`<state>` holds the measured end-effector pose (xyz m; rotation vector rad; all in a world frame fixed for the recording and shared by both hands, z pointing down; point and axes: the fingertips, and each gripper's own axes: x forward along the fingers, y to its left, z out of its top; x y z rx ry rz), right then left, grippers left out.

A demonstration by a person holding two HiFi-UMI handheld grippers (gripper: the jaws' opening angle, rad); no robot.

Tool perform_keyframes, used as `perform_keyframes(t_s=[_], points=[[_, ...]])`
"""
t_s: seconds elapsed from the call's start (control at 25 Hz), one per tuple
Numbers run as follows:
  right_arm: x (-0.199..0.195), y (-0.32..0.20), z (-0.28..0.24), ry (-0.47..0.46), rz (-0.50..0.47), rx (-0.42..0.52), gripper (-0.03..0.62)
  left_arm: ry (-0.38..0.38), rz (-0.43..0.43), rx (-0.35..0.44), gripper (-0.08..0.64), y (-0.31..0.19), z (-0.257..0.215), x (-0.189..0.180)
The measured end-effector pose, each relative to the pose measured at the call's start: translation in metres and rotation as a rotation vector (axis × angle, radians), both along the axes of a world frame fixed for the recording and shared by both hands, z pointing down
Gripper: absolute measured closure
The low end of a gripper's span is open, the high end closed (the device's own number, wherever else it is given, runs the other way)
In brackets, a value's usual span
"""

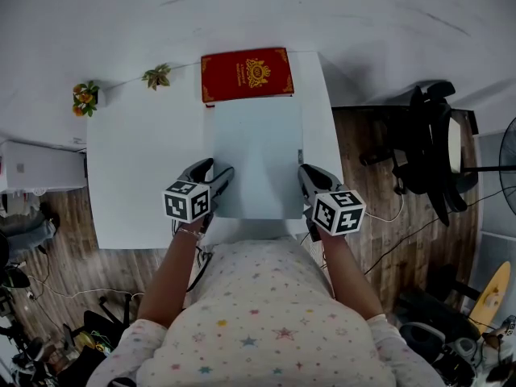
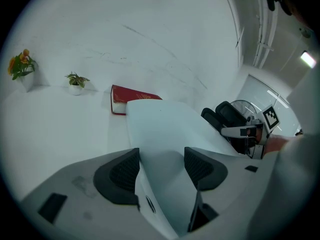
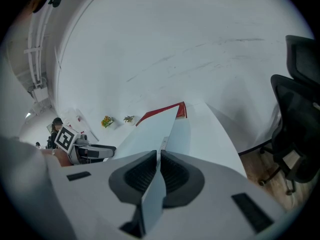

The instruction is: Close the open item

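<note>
The open item's pale cover (image 1: 256, 156) lay toward the worktop's (image 1: 137, 168) near edge; thin, light, likely flexible, best held by its near corners; the right claw (image 3: 157, 160) was pinched on its right edge; the left claw (image 2: 161, 158) gaped around its left edge.

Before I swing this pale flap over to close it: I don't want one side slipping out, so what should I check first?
1. Right gripper clamped on the pale flap: ok, its jaws are closed on the flap's edge.
2. Left gripper clamped on the flap: not ok, its jaws stand apart with the flap's corner loose between them.
3. One gripper at each near corner: ok in the head view.
4. Red cover free of things on top: ok.
5. Small plants out of the way: ok, they stand off to the left on the table.
6. Where the flap hinges: cannot tell.
</note>
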<state>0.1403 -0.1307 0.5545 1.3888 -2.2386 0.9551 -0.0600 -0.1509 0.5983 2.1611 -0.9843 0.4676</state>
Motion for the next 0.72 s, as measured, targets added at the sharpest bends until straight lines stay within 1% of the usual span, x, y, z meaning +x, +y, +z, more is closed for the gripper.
perform_keyframes(t_s=[0.36, 0.72], points=[[0.008, 0.0, 0.011, 0.022, 0.024, -0.028, 0.568, -0.09, 0.004, 0.008, 0.29, -0.001, 0.003, 0.007], [0.017, 0.002, 0.029, 0.031, 0.053, -0.065, 0.568, -0.199, 0.005, 0.045, 0.29, -0.002, 0.007, 0.016]])
